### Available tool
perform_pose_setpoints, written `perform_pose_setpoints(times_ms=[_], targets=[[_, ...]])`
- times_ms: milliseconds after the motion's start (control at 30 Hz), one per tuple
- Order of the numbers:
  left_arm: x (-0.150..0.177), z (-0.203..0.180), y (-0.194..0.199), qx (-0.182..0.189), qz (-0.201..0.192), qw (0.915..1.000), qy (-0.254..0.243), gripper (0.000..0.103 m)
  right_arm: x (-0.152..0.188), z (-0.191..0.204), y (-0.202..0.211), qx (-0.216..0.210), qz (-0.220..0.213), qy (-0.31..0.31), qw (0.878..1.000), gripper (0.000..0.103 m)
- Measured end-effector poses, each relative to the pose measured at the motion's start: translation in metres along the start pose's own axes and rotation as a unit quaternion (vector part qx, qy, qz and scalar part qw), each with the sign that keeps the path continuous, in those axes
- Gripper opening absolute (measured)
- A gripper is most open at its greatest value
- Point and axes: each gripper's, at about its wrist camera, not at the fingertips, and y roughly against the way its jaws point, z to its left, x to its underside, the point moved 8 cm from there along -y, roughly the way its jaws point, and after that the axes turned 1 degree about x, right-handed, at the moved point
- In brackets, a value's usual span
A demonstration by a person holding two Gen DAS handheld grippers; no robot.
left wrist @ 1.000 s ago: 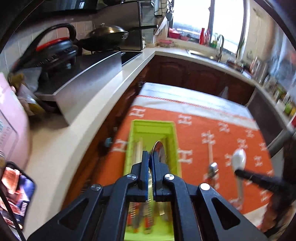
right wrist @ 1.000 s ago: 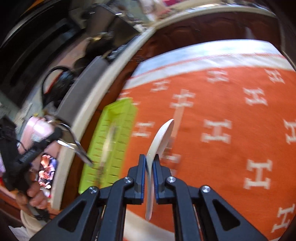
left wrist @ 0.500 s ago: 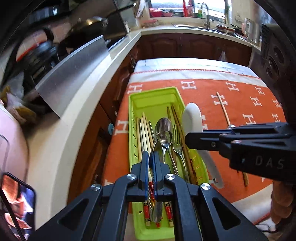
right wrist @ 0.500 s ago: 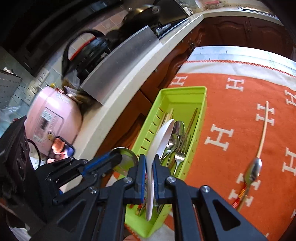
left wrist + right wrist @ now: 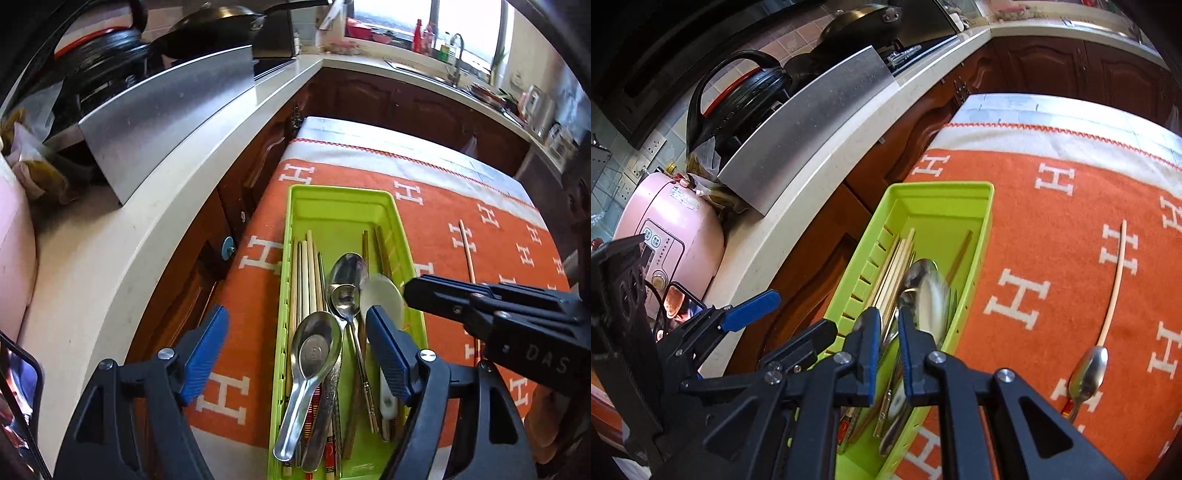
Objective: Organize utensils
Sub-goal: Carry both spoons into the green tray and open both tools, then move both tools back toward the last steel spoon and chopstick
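Utensils are gathered lengthwise in the green tray [image 5: 341,206], which sits on the orange cloth [image 5: 443,206] beside the counter, so that handles lie toward the near end and bowls toward the far end. A steel soup spoon [image 5: 314,350] is seen lying on top of the chopsticks [image 5: 308,273], directly below the left gripper [image 5: 295,345], whose jaws have just been opening and now stand wide with nothing between them; half a second ago they were pinched on that spoon's handle, so it has evidently been let go into the tray. The white spoon [image 5: 382,299] rests against the tray's right wall, blurred as if only just dropped. The right gripper [image 5: 888,332] is held over the tray with its jaws parted only narrowly, and nothing is clamped between them (earlier the white spoon was held there edge-on). One steel spoon [image 5: 1087,373] and a single chopstick [image 5: 1117,280] are left out on the cloth, well apart from the tray, so the sorting is judged unfinished.
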Motion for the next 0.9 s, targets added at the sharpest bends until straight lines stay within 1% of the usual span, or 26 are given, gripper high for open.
perform_pose_setpoints(times_ms=[133,233,367,433,633,767,900], targets=[[0.001,0.002,-0.005,-0.001,0.014,0.9999,0.01,0.075,0.0,-0.004,0.007,0.007,-0.004,0.0,1.0,0.011],[0.003,-0.002,-0.005,-0.004,0.017,0.9998,0.006,0.075,0.001,-0.012,0.015,0.013,-0.009,-0.005,1.0,0.011],[0.005,-0.013,-0.002,0.001,0.022,0.9998,0.001,0.076,0.002,-0.023,0.029,0.028,-0.019,-0.006,0.999,0.011],[0.007,-0.019,0.0,0.002,0.023,0.9997,-0.005,0.078,0.002,-0.028,0.037,0.034,-0.025,-0.004,0.999,0.011],[0.006,-0.045,0.008,0.007,0.019,0.9994,-0.03,0.079,0.004,-0.045,0.066,0.072,-0.051,0.008,0.996,0.011],[0.003,-0.066,0.016,0.014,0.011,0.9988,-0.046,0.08,0.009,-0.061,0.084,0.097,-0.063,0.007,0.993,0.011],[0.002,-0.082,0.023,0.021,0.007,0.9982,-0.056,0.083,0.015,-0.078,0.1,0.114,-0.074,-0.001,0.991,0.011]])
